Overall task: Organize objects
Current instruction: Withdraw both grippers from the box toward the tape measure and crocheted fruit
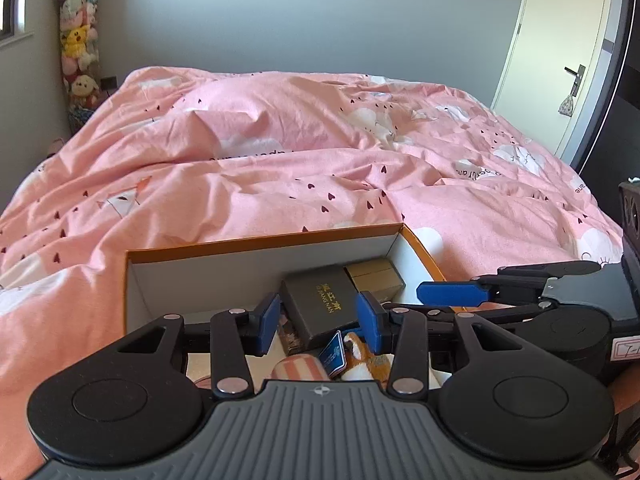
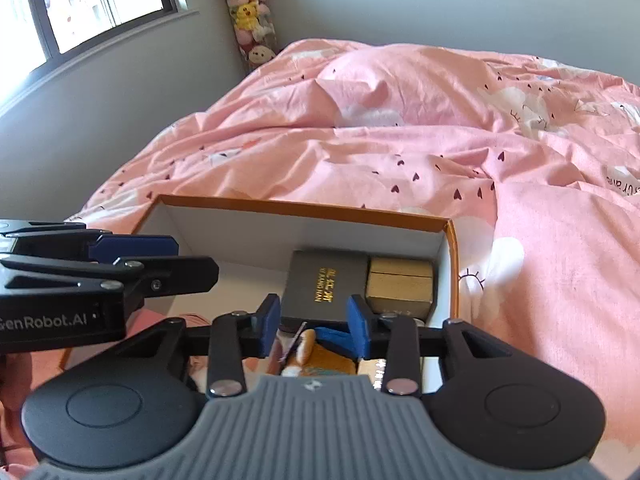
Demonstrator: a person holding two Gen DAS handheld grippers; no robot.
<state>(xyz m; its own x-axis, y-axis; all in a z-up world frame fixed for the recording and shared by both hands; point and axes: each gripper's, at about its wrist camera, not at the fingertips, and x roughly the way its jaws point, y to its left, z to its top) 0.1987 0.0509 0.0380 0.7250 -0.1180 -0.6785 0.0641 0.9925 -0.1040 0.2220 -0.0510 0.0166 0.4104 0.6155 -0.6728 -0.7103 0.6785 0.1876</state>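
An open cardboard box with orange rim lies on the pink bed. Inside are a dark box with gold lettering, a tan box, an orange and white plush toy, a blue tag and a pink striped item. My left gripper is open and empty, hovering over the box. My right gripper is open and empty above the box too; it also shows at the right in the left wrist view.
The pink duvet covers the bed. A column of plush toys stands in the corner. A window is on the left, a white door on the right.
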